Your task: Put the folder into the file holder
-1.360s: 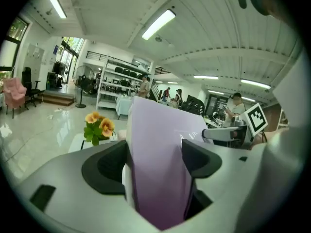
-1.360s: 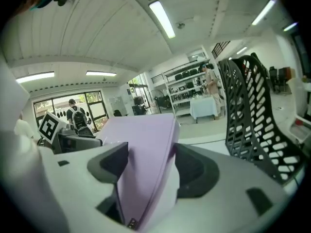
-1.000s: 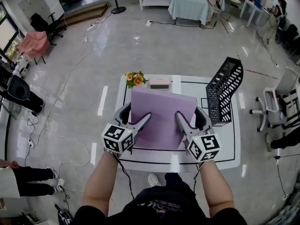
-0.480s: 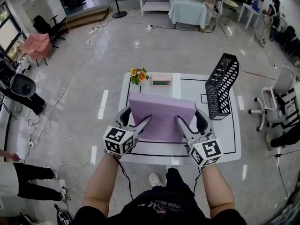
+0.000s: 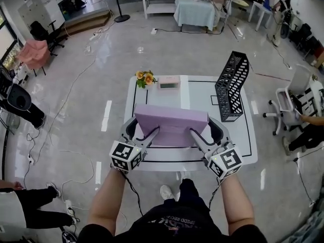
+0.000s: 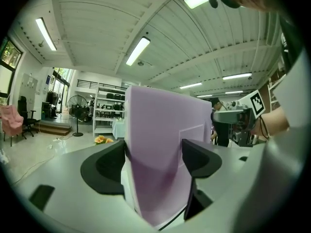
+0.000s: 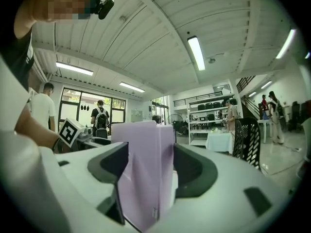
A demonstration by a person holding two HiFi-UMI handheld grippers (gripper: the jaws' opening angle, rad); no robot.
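Left gripper [image 5: 144, 131] and right gripper [image 5: 205, 131] both pinch the purple folder [image 5: 171, 121]. Each has its jaws pressed on the near edge, one twd. the left corner and one twd. the right. In both gripper views the folder stands straight up between the two jaws, so the grip looks firm on both sides.

The folder is in the air above the near half of the desk [image 5: 198, 96] and does not rest on it. It is tilted, w/ its far edge raised away from the person. I think it is held w/ two grippers because it is wide and prob. a bit floppy. A grip at both ends keeps it flat and lets the person steer its angle.

Farther away, the black mesh file holder [image 5: 231, 86] stands at the right side of the desk, well apart from the folder. The task is thus not yet done. The folder prob. needs to go right and forward, and be turned so that one edge lines up w/ a slot.

At the far edge, left of centre, are a small bunch of flowers [image 5: 144, 77] and a pink box [image 5: 168, 81], just beside each other and out of the way.
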